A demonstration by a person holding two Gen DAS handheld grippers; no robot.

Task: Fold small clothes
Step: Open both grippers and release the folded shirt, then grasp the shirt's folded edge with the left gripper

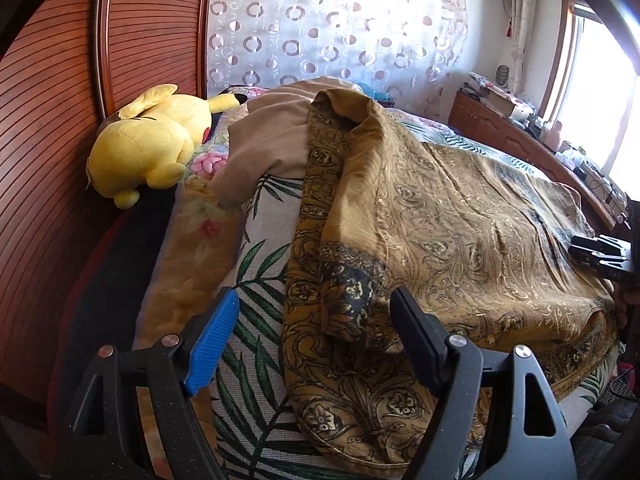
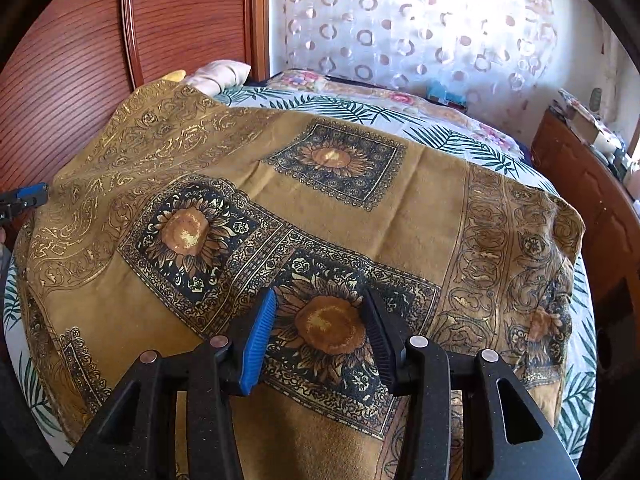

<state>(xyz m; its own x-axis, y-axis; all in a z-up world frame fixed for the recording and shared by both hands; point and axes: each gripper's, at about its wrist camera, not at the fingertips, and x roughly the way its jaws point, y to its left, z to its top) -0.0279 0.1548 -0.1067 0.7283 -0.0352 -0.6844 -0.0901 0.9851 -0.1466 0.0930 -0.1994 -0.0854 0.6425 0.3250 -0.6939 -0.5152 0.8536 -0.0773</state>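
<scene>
Mustard-gold sunflower-print cloth garment point(image 2: 304, 208) lying spread on leaf-print bed point(image 1: 256, 264), left tool point(image 1: 314, 316) gaping over its folded edge, right tool point(image 2: 320, 320) parted, gripping nothing, yellow plush toy point(image 1: 148, 144) and beige cloth point(image 1: 268, 140) crowding the headboard side.

We see a mustard-gold cloth point(image 2: 420, 216) printed with black-framed sunflower squares and scrolling borders. Beneath it, the bed sheet point(image 1: 256, 264) is white with green palm leaves. A plush toy point(image 1: 148, 148) is bright yellow. The curtain point(image 2: 420, 32) is pale with ring motifs.
</scene>
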